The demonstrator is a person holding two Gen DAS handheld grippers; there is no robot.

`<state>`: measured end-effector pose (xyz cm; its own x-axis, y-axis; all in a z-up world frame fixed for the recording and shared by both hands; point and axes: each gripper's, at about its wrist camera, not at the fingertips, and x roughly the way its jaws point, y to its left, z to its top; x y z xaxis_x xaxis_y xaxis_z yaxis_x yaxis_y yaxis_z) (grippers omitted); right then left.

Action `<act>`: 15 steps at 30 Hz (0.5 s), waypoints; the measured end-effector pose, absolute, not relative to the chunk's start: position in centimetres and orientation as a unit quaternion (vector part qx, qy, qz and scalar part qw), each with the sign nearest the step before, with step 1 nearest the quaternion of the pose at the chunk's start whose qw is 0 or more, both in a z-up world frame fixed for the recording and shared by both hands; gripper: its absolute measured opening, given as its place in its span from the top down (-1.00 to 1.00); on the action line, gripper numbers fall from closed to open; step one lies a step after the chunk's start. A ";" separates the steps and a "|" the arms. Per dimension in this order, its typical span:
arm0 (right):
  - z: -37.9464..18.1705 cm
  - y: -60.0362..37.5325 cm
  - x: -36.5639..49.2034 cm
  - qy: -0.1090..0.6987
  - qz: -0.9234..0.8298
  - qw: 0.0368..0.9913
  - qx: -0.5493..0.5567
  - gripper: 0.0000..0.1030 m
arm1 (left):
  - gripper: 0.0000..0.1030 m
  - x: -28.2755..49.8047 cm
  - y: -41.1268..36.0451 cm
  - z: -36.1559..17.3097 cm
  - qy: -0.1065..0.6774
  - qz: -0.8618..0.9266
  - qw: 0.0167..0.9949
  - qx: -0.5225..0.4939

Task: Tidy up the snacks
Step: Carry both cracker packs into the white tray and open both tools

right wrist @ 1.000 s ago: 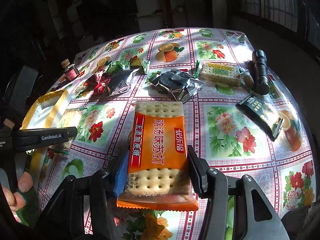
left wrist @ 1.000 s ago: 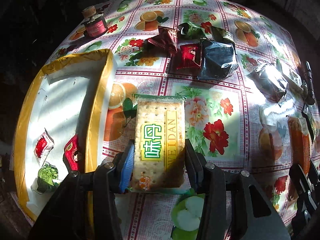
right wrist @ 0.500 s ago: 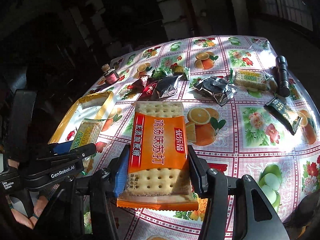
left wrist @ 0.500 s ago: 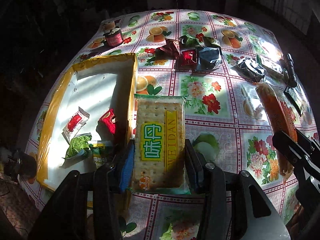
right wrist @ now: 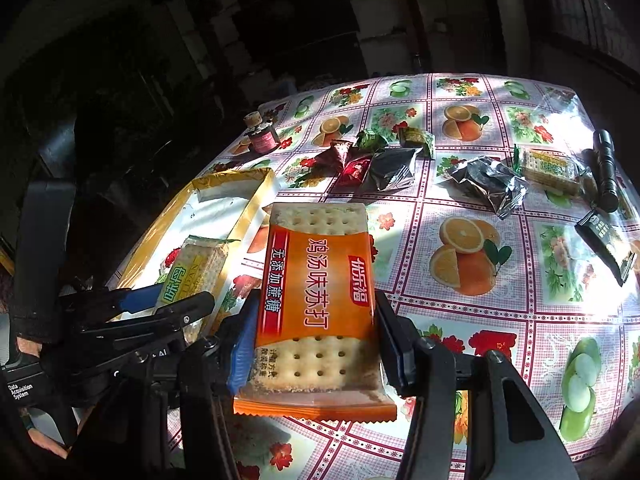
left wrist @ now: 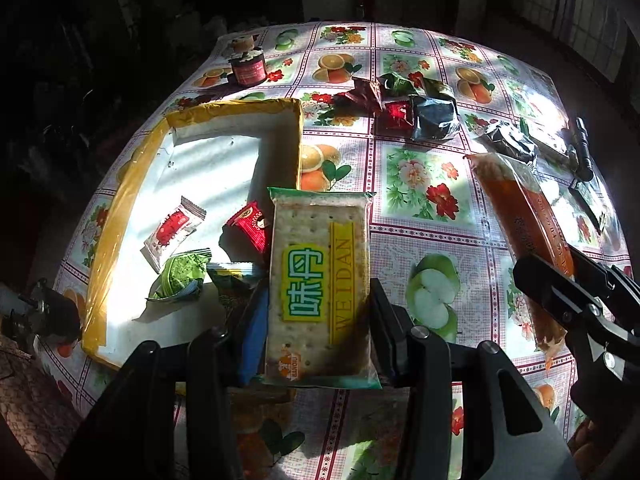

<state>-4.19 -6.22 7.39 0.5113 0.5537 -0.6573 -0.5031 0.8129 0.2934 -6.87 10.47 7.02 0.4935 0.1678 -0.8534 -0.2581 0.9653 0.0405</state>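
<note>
Left wrist view
- Left gripper [left wrist: 318, 312]: jaws closed on the long sides of the green cracker pack [left wrist: 320, 280], which sticks out forward past the fingertips.
- Where the pack is: in the air, over the right edge of the yellow-rimmed box [left wrist: 224, 148], part above the box floor and part above the tablecloth [left wrist: 420, 184].
- Box contents: a white-and-red sachet [left wrist: 172, 230], a red sweet [left wrist: 250, 224] and a green sachet [left wrist: 180, 276] lie near the front; the back half is bare.
- Advice: carry the pack further over the box wall and towards the bare back half before letting go, so it lands flat and does not catch the rim or crush the small sachets.
- Neighbour: the right gripper [left wrist: 576, 292] with its orange cracker pack [left wrist: 520, 224] is near on the right; keep the two apart.

Right wrist view
- Right gripper [right wrist: 316, 328]: jaws closed on the sides of the orange cracker pack [right wrist: 320, 292], held above the tablecloth [right wrist: 500, 320], just beside the box [right wrist: 224, 204] but not over it.
- Left gripper [right wrist: 160, 304]: lower left, between this pack and the box.
- Advice: I judge it best to wait until the green pack is down, then bring the orange one in alongside it, level.
- Left to sort: dark foil bags [right wrist: 486, 184], small sweets [right wrist: 352, 160], another green pack [right wrist: 548, 168]; the flashlight [right wrist: 606, 168] and jar [right wrist: 262, 136] are no snacks.
</note>
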 end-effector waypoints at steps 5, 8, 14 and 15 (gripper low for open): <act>7.6 -5.1 -4.1 0.390 0.313 0.866 0.026 -0.03 | 0.07 -7.0 11.4 7.1 0.486 0.124 0.863 -0.056; 7.7 -4.4 -4.2 0.389 0.319 0.864 0.023 -0.03 | 0.07 -7.2 12.1 7.4 0.483 0.127 0.864 -0.062; 8.1 -2.9 -4.2 0.387 0.334 0.860 0.016 -0.03 | 0.06 -7.4 13.6 7.5 0.482 0.133 0.863 -0.077; 8.1 -2.7 -4.1 0.386 0.336 0.859 0.015 -0.03 | 0.06 -7.4 13.9 7.6 0.482 0.134 0.862 -0.081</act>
